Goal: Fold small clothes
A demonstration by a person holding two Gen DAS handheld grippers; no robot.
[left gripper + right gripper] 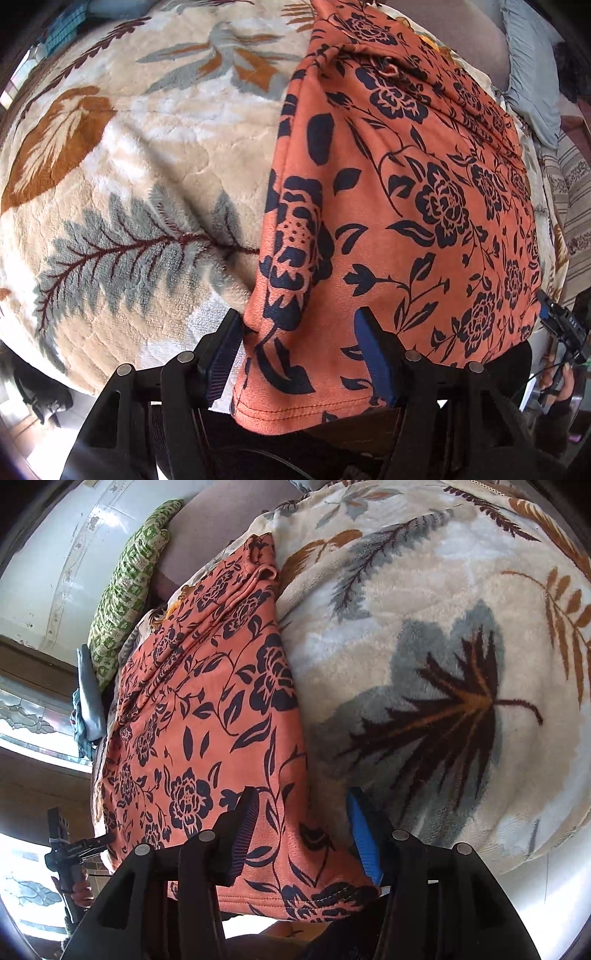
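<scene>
Here, the left gripper (299, 350) is being shown with its black fingers spread, their blue pads standing clear on either side of the near left corner of the orange fleece garment printed with dark navy flowers (406, 192); no pad is pressing on the cloth, so the corner is judged released. The right gripper (301, 830) is likewise being held parted, straddling the near right corner of the same garment without clamping it. The garment is lying flat as a folded rectangle on the cream plush blanket patterned with grey and brown leaves (147, 155), its stitched hem hanging just past the near edge below both tools. Its long axis is running straight away from the grippers, so each hand is nearest its own corner. Beyond the far end, bunched folds are being seen, then a green patterned cushion (129, 587) and grey-blue folded cloth (88, 698). Nothing is standing on the garment.
</scene>
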